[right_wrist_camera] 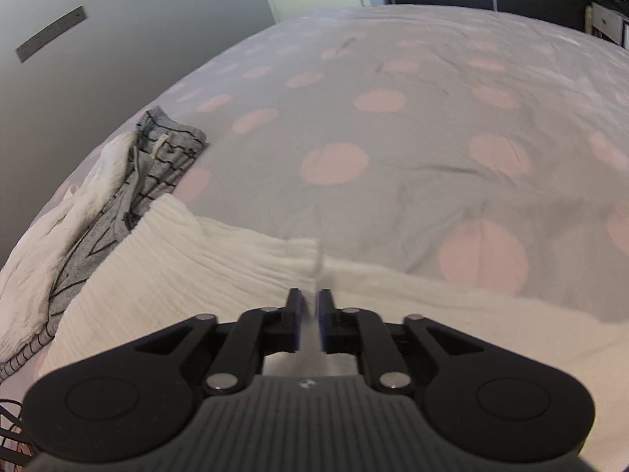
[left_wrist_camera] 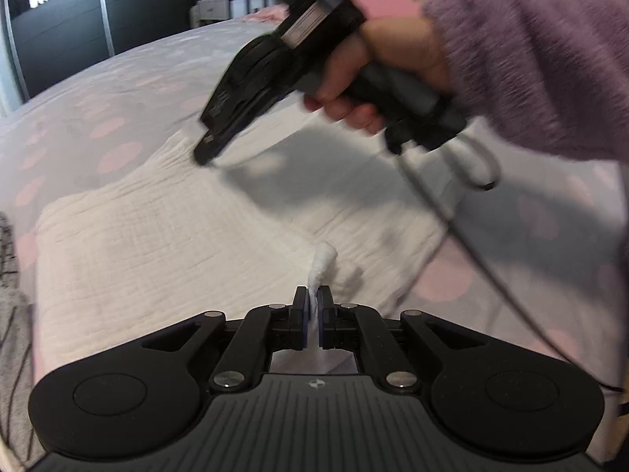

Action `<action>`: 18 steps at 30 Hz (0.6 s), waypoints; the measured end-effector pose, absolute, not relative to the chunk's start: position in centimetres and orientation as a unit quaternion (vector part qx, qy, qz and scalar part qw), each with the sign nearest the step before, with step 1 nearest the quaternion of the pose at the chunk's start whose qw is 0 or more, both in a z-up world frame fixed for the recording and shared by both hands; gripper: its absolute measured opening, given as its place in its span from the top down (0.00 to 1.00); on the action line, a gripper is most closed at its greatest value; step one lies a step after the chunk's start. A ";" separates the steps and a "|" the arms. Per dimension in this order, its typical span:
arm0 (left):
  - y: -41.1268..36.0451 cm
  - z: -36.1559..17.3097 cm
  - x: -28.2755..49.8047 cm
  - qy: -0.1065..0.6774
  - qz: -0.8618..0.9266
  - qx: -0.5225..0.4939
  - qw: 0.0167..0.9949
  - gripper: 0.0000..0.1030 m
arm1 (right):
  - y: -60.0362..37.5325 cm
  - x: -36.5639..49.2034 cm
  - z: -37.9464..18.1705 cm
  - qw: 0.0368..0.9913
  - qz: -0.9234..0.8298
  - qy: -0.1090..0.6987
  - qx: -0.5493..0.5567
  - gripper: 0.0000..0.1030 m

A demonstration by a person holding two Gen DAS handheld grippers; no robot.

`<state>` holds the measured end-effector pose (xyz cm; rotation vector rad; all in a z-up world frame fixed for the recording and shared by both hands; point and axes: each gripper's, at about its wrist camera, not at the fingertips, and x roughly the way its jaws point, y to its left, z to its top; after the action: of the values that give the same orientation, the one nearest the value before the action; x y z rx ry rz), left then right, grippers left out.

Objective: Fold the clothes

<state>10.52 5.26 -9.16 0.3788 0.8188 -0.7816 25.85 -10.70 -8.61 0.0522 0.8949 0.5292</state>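
A white crinkled garment (left_wrist_camera: 177,228) lies spread on the bed. My left gripper (left_wrist_camera: 313,306) is shut on a pinch of its near edge. My right gripper (left_wrist_camera: 204,155), held by a hand in a purple sleeve, touches the garment's far edge in the left wrist view. In the right wrist view my right gripper (right_wrist_camera: 310,306) is shut on a thin fold of the white garment (right_wrist_camera: 188,267) at its far edge.
The bed has a grey cover with pink dots (right_wrist_camera: 393,137). A grey striped garment (right_wrist_camera: 157,165) and another white garment (right_wrist_camera: 59,236) lie piled at the left. A cable (left_wrist_camera: 452,228) hangs from the right gripper. Dark wardrobe doors (left_wrist_camera: 78,31) stand beyond the bed.
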 end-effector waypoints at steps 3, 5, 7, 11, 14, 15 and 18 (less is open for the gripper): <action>6.0 -8.4 10.4 0.382 -0.383 0.159 0.826 0.76 | -12.2 24.6 -7.8 0.866 0.251 0.430 0.047 0.59; 6.4 -7.9 10.3 0.378 -0.390 0.152 0.826 0.65 | -13.1 23.7 -7.4 0.858 0.254 0.442 0.068 0.57; 6.4 -7.4 10.3 0.374 -0.391 0.156 0.826 0.64 | -13.6 22.5 -7.5 0.841 0.258 0.467 0.096 0.57; 6.9 -6.5 11.1 0.375 -0.359 0.159 0.839 0.64 | -13.4 20.7 -9.3 0.801 0.248 0.526 0.142 0.57; 7.7 -5.7 11.5 0.371 -0.331 0.155 0.853 0.64 | -12.5 19.9 -10.3 0.786 0.240 0.546 0.162 0.58; 8.0 -5.5 11.7 0.370 -0.322 0.154 0.858 0.64 | -12.1 19.8 -10.4 0.785 0.237 0.549 0.164 0.59; 8.9 -4.7 12.1 0.365 -0.293 0.150 0.871 0.64 | -11.1 19.7 -10.6 0.777 0.233 0.557 0.176 0.77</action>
<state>12.07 8.87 -4.66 0.3135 0.7635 -0.6121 19.69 -11.10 -10.63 0.3800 1.2056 0.5034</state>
